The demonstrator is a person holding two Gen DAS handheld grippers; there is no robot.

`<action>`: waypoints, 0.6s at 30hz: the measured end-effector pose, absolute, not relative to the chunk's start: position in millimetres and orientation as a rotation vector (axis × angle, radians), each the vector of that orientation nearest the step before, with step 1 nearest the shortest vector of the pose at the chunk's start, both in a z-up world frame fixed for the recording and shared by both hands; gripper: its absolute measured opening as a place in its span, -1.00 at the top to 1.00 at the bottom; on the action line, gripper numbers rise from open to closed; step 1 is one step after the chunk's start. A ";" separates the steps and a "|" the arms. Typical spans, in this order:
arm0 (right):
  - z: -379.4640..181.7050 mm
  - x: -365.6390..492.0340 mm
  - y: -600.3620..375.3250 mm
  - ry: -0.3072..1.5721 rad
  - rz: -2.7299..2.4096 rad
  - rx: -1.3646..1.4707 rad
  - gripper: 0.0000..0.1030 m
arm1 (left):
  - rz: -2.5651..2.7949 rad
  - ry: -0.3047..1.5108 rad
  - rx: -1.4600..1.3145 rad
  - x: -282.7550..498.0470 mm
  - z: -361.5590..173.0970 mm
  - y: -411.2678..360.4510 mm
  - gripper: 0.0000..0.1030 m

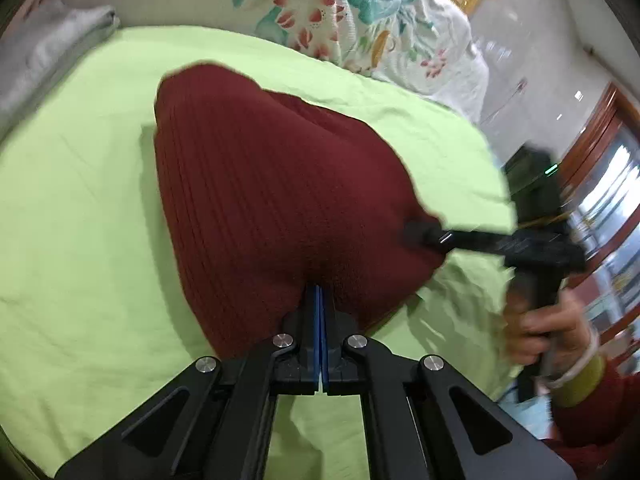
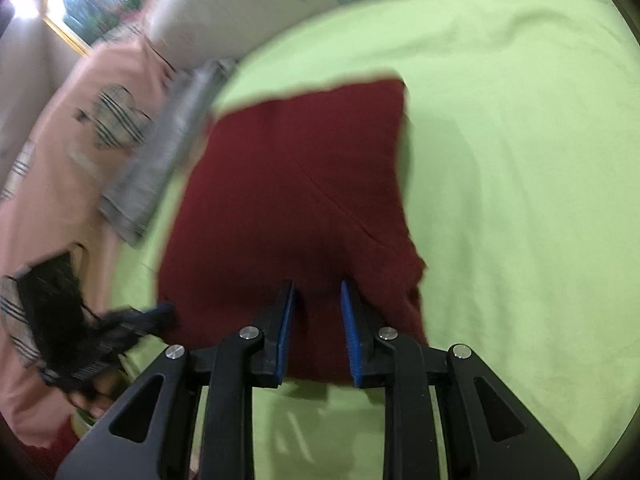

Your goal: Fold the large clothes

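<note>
A dark red ribbed knit garment (image 1: 256,184) lies partly folded on a lime green bedsheet (image 1: 80,240). My left gripper (image 1: 319,290) is shut, and its blue pads pinch the garment's near edge, which puckers at the tips. A person's hand (image 1: 552,320) holds my right gripper (image 1: 420,234), whose tips grip the garment's right corner. In the right wrist view, my right gripper (image 2: 318,292) has a thick fold of the red garment (image 2: 288,184) filling the gap between its blue pads. My left gripper (image 2: 164,312) appears blurred at the garment's left edge.
A folded grey cloth (image 1: 52,48) lies at the sheet's far left edge (image 2: 172,152). A floral quilt (image 1: 360,12) is heaped behind the sheet. Pink bedding with striped hearts (image 2: 80,140) lies beside it. A wooden cabinet (image 1: 600,152) stands off to the right.
</note>
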State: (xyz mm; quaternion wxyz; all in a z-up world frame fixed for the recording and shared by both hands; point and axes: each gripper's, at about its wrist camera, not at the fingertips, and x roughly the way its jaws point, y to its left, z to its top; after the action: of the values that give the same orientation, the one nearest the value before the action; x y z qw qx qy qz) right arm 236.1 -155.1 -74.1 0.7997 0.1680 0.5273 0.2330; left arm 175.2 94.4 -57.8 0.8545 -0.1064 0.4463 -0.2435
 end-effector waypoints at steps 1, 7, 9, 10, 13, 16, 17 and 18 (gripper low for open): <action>-76.8 235.3 -158.9 1.122 0.510 0.380 0.57 | -0.508 0.938 -0.219 174.8 -58.4 94.2 0.99; -76.2 230.2 -162.7 1.108 0.520 0.376 0.59 | -0.490 0.933 -0.184 172.4 -58.8 90.3 0.99; -76.0 228.3 -164.1 1.104 0.518 0.387 0.59 | -0.483 0.930 -0.172 172.5 -58.8 90.2 0.99; -74.7 229.0 -162.4 1.105 0.515 0.388 0.59 | -0.478 0.928 -0.164 170.6 -58.8 89.7 0.99; -71.3 225.6 -163.9 1.106 0.502 0.382 0.59 | -0.468 0.925 -0.154 169.4 -60.4 88.5 0.99; -62.2 221.1 -163.0 1.102 0.483 0.383 0.53 | -0.457 0.922 -0.146 169.1 -61.9 87.4 0.99; -56.9 218.5 -162.1 1.089 0.481 0.381 0.53 | -0.451 0.922 -0.141 168.6 -61.5 86.1 0.99; -52.7 216.4 -162.0 1.075 0.483 0.382 0.53 | -0.446 0.922 -0.139 168.4 -61.0 85.7 0.99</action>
State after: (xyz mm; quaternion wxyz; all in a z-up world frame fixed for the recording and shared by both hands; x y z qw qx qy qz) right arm 216.4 -162.0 -52.7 0.8143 0.1790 0.5036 0.2264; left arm 168.4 85.7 -61.0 0.8695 -0.0662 0.4406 -0.2132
